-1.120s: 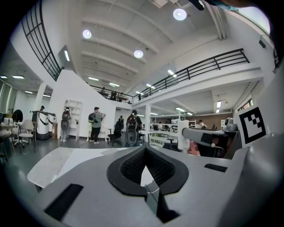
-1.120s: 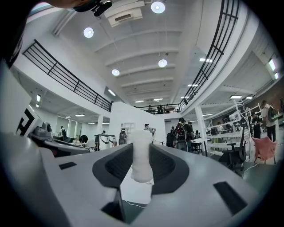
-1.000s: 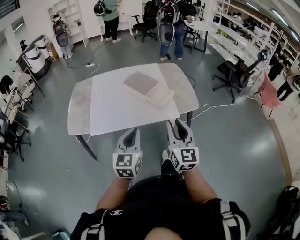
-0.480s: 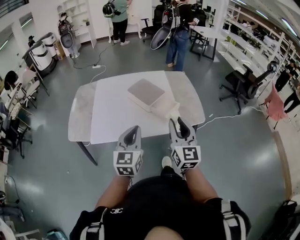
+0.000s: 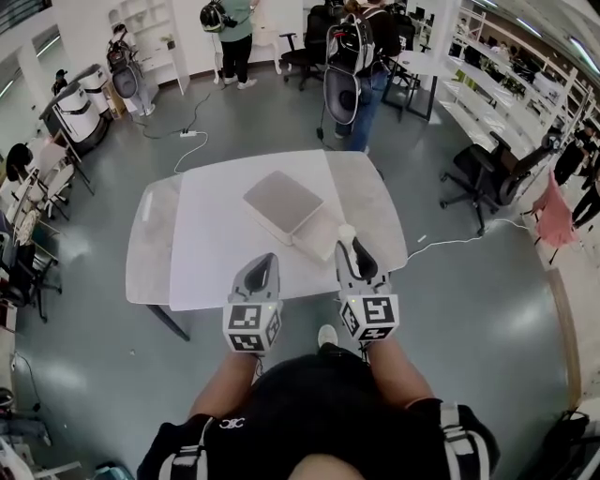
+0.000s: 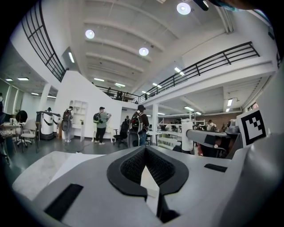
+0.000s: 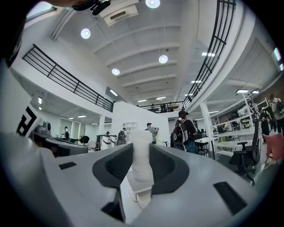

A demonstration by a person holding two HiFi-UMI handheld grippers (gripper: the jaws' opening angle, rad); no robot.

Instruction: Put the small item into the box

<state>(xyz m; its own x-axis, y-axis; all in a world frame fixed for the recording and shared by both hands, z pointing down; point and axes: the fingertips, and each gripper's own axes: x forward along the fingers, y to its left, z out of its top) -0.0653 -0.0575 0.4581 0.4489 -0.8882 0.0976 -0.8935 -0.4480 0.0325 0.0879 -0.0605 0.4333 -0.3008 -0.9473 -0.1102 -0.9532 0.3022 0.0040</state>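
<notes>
My right gripper (image 5: 349, 247) is clamped on the small item (image 7: 142, 153), a plain white upright cylinder-like piece pinched between the dark ribbed pads (image 7: 116, 165). Its top sticks up above the jaws. No print or label on it that I can read.

My left gripper (image 5: 265, 264) is closed with nothing in it. In the left gripper view the jaw tips meet, and only a narrow wedge of white tabletop shows below them.

Both grippers are side by side at the near edge of the table (image 5: 148, 246), the right one just beside the box. A white sheet (image 5: 216, 239) covers the middle of the table.

The box (image 5: 283, 201) lies flat on the sheet, square with a taupe top and white sides. A paler piece (image 5: 322, 231) lies against its near right side. In the head view the item shows at the paler piece's near edge, held in the jaws and not in the box. No writing visible on the box.

The marker cubes (image 5: 253, 328) carry black-and-white square patterns, no letters. There is a small white logo (image 5: 231, 425) on my left sleeve, too small to read.

Past the table, people with backpacks (image 5: 354, 56) stand on the grey floor. Office chairs (image 5: 487, 173) and white shelving (image 5: 141, 28) are also there.
</notes>
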